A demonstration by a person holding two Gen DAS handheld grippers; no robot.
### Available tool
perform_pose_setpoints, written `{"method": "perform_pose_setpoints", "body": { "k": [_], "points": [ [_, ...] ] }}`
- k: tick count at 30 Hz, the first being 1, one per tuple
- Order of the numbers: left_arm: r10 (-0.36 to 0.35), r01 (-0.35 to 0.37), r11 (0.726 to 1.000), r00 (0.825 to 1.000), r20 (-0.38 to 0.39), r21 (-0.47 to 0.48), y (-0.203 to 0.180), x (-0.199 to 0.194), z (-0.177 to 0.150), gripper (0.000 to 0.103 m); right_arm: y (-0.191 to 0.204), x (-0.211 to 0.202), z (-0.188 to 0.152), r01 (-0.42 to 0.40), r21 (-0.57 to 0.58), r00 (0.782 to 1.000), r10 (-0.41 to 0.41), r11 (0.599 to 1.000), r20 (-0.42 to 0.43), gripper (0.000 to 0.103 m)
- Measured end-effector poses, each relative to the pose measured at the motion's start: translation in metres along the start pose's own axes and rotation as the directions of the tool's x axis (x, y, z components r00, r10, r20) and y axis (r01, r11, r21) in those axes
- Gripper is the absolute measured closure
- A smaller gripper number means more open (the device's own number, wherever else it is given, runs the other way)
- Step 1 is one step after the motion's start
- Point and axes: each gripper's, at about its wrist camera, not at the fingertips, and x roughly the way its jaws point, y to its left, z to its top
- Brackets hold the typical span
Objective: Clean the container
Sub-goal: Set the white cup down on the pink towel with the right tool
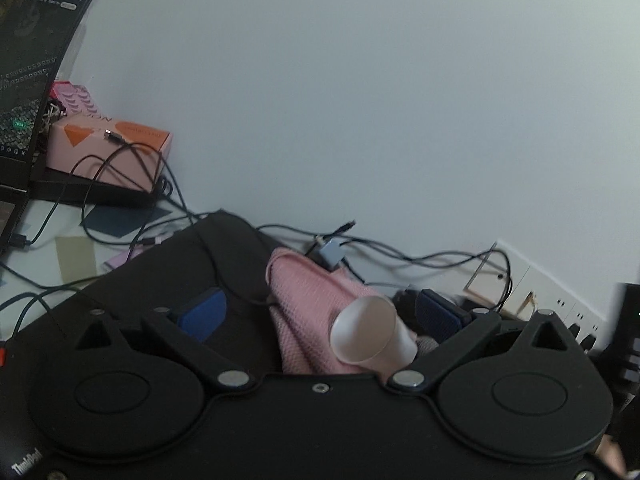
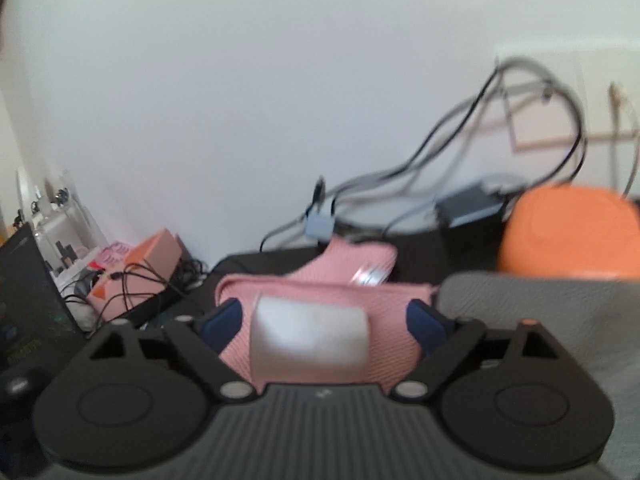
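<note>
A white paper cup (image 1: 366,334) lies on its side on a pink knitted cloth (image 1: 304,300), its mouth turned toward the left wrist camera. My left gripper (image 1: 320,314) stands wide open around it; the cup lies nearer the right blue pad (image 1: 436,316), and I cannot tell whether they touch. In the right wrist view the cup (image 2: 310,336) lies crosswise on the pink cloth (image 2: 280,284). My right gripper (image 2: 324,322) is open around it, with cloth showing on both sides between the cup and the pads. This view is blurred.
The cloth rests on a black mat (image 1: 180,272). A laptop (image 1: 24,80), a pink box (image 1: 108,148) and loose cables (image 1: 400,256) lie at the back and left. A power strip (image 1: 560,308) runs along the wall. An orange rounded object (image 2: 568,232) and a grey cloth (image 2: 540,320) are to the right.
</note>
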Motion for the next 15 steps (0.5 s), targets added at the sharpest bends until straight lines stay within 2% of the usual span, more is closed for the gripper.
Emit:
{"method": "perform_pose_setpoints", "body": {
  "k": [3, 6, 10, 15],
  "points": [
    [-0.001, 0.004, 0.999, 0.997, -0.08, 0.045, -0.009, 0.007, -0.005, 0.001, -0.011, -0.04, 0.0, 0.036, -0.057, 0.999, -0.034, 0.998, 0.034, 0.007],
    [-0.013, 0.03, 0.994, 0.988, -0.155, 0.107, -0.024, 0.007, -0.02, 0.001, -0.029, -0.091, -0.008, 0.084, -0.061, 0.995, -0.08, 0.995, 0.058, 0.003],
    [-0.021, 0.072, 0.964, 0.981, -0.194, 0.256, -0.054, -0.002, -0.045, 0.001, -0.048, -0.148, -0.032, 0.136, -0.096, 0.99, -0.132, 0.986, 0.048, 0.001],
    [-0.015, 0.101, 0.935, 0.969, -0.247, 0.339, -0.07, -0.003, -0.065, 0.001, -0.066, -0.179, -0.068, 0.286, -0.177, 0.956, -0.292, 0.942, -0.01, 0.001]
  ]
}}
